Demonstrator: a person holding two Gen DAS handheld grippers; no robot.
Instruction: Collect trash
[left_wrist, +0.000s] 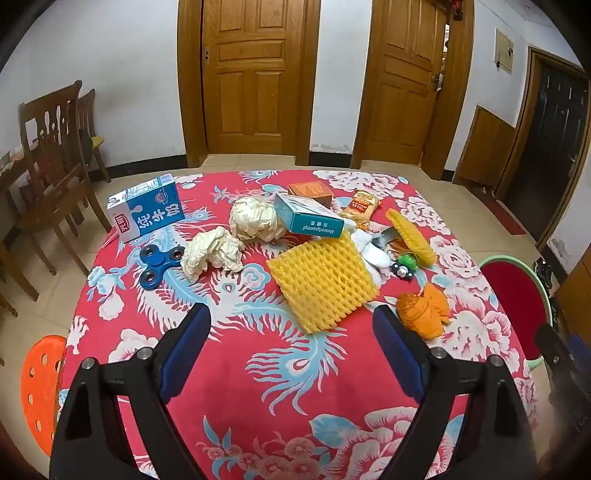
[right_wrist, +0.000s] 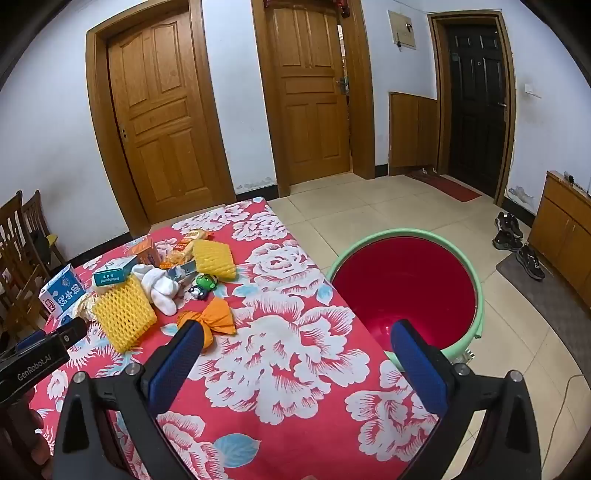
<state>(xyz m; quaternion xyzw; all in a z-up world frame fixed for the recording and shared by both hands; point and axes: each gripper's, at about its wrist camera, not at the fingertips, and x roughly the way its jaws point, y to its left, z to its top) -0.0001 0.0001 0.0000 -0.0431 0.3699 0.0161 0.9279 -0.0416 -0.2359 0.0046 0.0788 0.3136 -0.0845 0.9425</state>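
Trash lies on the red floral tablecloth (left_wrist: 303, 384): two crumpled paper balls (left_wrist: 212, 253) (left_wrist: 255, 218), a yellow foam net (left_wrist: 321, 280), a second foam net (left_wrist: 412, 232), an orange wrapper (left_wrist: 424, 308), a teal box (left_wrist: 310, 218), a blue milk carton (left_wrist: 147, 208). My left gripper (left_wrist: 291, 325) is open and empty, above the cloth just short of the foam net. My right gripper (right_wrist: 295, 341) is open and empty over the table's right edge, beside the green bin with a red inside (right_wrist: 406, 280).
A blue fidget spinner (left_wrist: 159, 264), white socks (right_wrist: 160, 286), a small green toy (right_wrist: 205, 282), an orange box (left_wrist: 310, 192) and a snack packet (left_wrist: 362, 208) also lie on the table. Wooden chairs (left_wrist: 51, 166) stand left, an orange stool (left_wrist: 40, 387) near left. Shoes (right_wrist: 517, 240) on the floor right.
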